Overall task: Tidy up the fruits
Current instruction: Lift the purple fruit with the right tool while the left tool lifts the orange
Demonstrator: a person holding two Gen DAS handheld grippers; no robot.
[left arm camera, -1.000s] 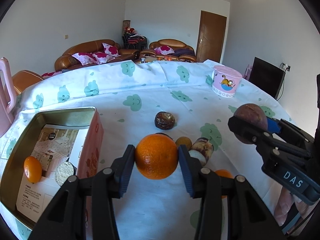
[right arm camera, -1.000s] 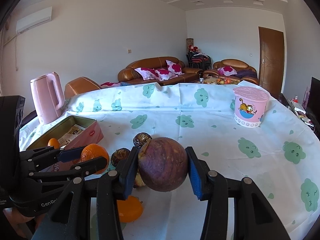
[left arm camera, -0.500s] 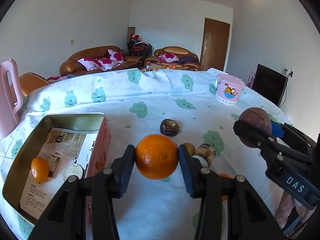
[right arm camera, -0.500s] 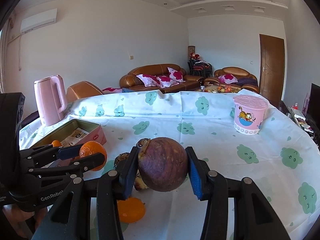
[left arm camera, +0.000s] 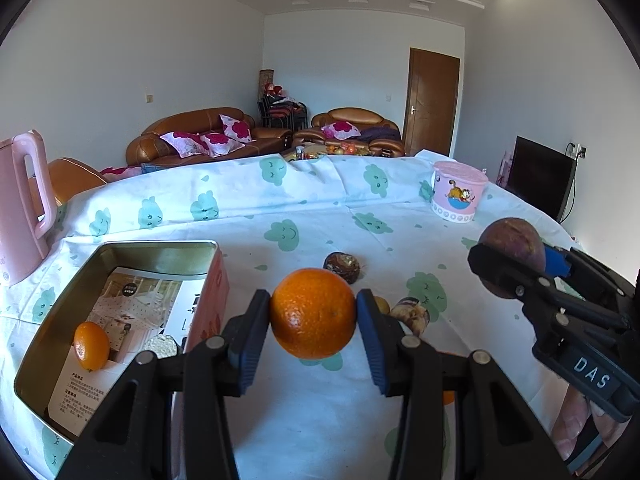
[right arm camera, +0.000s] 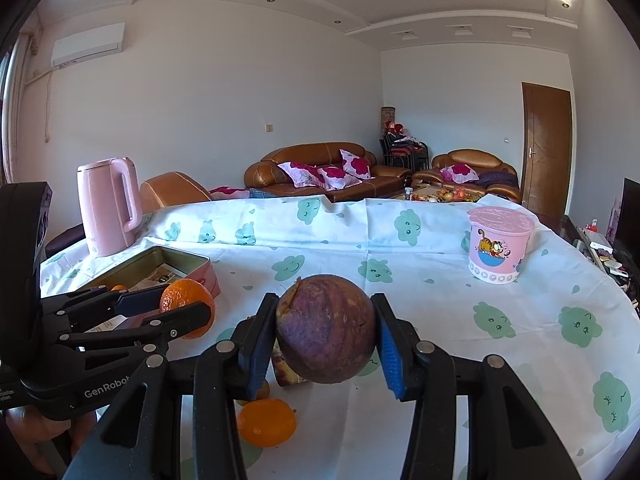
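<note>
My left gripper (left arm camera: pixel 313 314) is shut on an orange (left arm camera: pixel 313 312) and holds it above the tablecloth, right of the open pink tin (left arm camera: pixel 154 249). The tin holds a small orange fruit (left arm camera: pixel 91 346) and a pale round thing (left arm camera: pixel 161 346) on printed paper. My right gripper (right arm camera: pixel 326 330) is shut on a purple-brown passion fruit (right arm camera: pixel 326 328), held in the air; it shows at the right of the left wrist view (left arm camera: pixel 512 256). On the cloth lie a dark wrinkled fruit (left arm camera: pixel 342 267), a mottled fruit (left arm camera: pixel 410 314) and an orange fruit (right arm camera: pixel 266 422).
A pink kettle (right arm camera: pixel 108 206) stands at the table's far left behind the tin. A pink cartoon tub (right arm camera: pixel 499 250) stands at the far right. The table carries a white cloth with green clouds (right arm camera: pixel 440 320). Sofas and a door are beyond.
Both grippers have risen and tilted up a little with their fruits still held; the table items sit lower in both views. The tin and loose fruits have not moved.
</note>
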